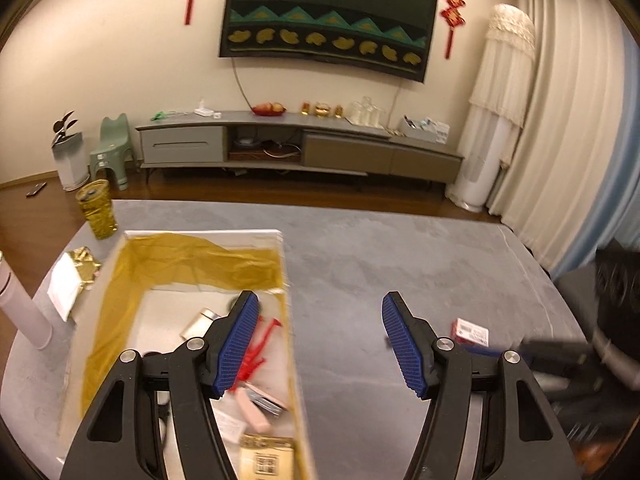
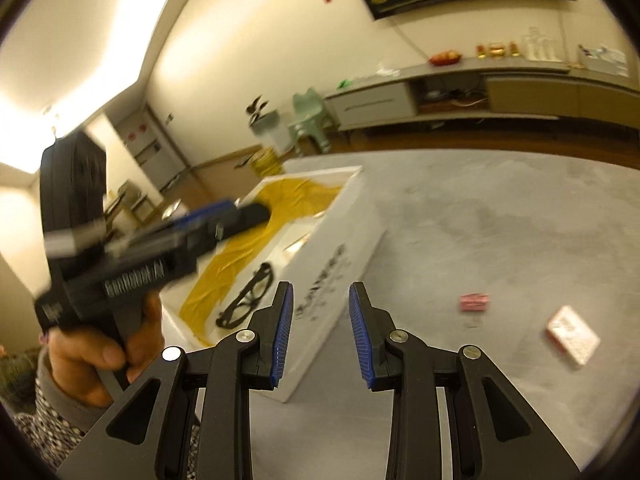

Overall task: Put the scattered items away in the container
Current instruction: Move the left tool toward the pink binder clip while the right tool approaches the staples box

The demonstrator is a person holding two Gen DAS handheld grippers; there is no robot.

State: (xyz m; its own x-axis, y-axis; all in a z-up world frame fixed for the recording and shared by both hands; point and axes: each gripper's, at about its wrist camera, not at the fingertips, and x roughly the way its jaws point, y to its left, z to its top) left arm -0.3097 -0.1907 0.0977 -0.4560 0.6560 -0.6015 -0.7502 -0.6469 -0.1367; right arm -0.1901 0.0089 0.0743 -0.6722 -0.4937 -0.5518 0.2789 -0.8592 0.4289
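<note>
Left gripper point(image 1: 320, 344): wide open, empty, over the box's right wall.
Right gripper point(image 2: 320, 332): open, empty.
Box point(image 1: 290, 320): white, gold-lined, left on the table.
Red pack point(image 1: 470, 333): right, outside.
Table point(image 1: 400, 248): grey.
Room: TV stand point(image 1: 304, 148) far.

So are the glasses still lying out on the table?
No, the black glasses lie inside the white box, on its floor beside the yellow lining.
</note>
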